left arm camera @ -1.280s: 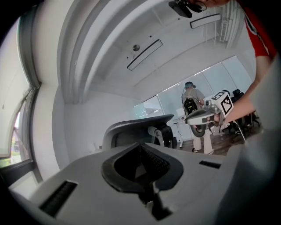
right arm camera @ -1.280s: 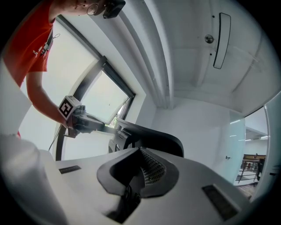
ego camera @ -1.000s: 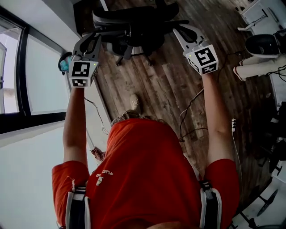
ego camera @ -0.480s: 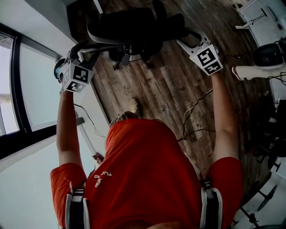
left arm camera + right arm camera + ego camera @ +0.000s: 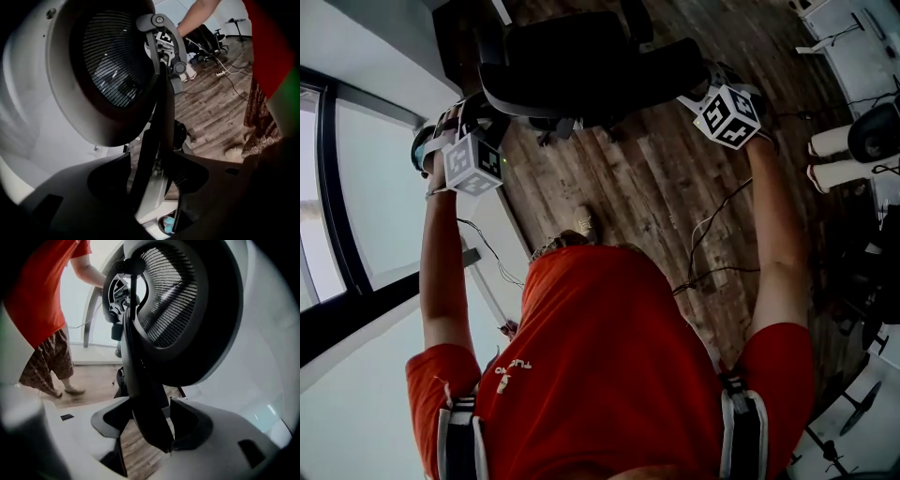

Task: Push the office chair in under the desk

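Note:
The black office chair (image 5: 581,66) stands at the top of the head view on the wood floor, with its mesh backrest (image 5: 112,70) toward me. My left gripper (image 5: 469,117) is at the backrest's left edge. Its jaws stand wide, and the dark frame bar (image 5: 154,131) runs between them with a gap beside it. My right gripper (image 5: 701,89) is at the right edge. Its jaws are opening, and the frame bar (image 5: 140,380) passes between them without the pads pressing on it. The left gripper (image 5: 154,173) and the right gripper (image 5: 145,423) each look along the frame at the other.
A window wall (image 5: 356,187) runs down the left, with a pale surface (image 5: 375,28) beyond the chair. Cables (image 5: 703,234) trail over the floor on the right. White furniture (image 5: 853,28) and a white cylinder (image 5: 839,155) stand at the far right. My foot (image 5: 581,220) is behind the chair.
Both grippers have moved forward from behind the chair to either side of its backrest. The chair now sits higher and closer in the head view.

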A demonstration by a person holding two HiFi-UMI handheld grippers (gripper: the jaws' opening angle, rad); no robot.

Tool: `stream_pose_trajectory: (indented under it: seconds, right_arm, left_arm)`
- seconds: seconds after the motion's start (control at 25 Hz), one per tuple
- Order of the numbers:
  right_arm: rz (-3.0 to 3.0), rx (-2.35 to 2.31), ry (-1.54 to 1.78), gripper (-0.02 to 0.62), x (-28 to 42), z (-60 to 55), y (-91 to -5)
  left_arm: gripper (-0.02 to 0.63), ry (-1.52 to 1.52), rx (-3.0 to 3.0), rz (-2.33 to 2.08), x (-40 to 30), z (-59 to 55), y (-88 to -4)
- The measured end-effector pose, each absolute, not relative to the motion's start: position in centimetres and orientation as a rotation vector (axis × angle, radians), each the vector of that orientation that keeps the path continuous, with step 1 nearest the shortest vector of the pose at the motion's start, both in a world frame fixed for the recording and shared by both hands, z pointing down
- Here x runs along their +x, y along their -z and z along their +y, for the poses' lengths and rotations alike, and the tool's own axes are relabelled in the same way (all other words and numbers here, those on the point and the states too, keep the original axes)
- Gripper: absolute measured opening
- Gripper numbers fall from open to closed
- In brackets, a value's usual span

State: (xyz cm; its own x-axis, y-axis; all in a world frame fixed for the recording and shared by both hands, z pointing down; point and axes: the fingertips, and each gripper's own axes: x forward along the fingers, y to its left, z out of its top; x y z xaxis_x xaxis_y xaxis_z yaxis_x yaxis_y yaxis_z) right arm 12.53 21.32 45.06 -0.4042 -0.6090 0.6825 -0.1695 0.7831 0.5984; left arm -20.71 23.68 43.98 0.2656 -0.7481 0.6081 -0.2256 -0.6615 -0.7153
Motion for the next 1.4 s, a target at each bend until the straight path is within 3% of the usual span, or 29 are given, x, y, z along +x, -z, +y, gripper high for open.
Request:
stream_pose_trajectory:
  seconds: [0.16, 0.24, 0.32, 0.48, 1.4]
  right_arm:
    - [-1.900, 0.497, 0.547, 0.252, 12.3, 20.3, -46.1]
    - [-1.869, 0.443, 0.539, 0.249, 12.3, 20.0, -47.1]
    - [-1.834, 0.389, 0.562, 0.201, 12.2, 19.7, -47.8]
    - [-1.758, 0.313, 0.679, 0.100, 11.2, 19.2, -47.6]
    - [-1.751, 0.357, 0.694, 0.095, 11.4, 3.6, -47.3]
  left_arm:
    - [0.242, 1.429, -2.050, 0.814, -20.1, 22.6, -45.0]
    - [0.193, 1.450, -2.036, 0.764, -19.8, 22.3, -45.6]
    - [0.147, 1.465, -2.000, 0.723, -19.9, 22.1, -46.0]
    - [0.127, 1.480, -1.978, 0.673, -20.0, 22.1, -46.3]
    - [0.115, 1.479, -1.955, 0.623, -19.8, 6.1, -46.3]
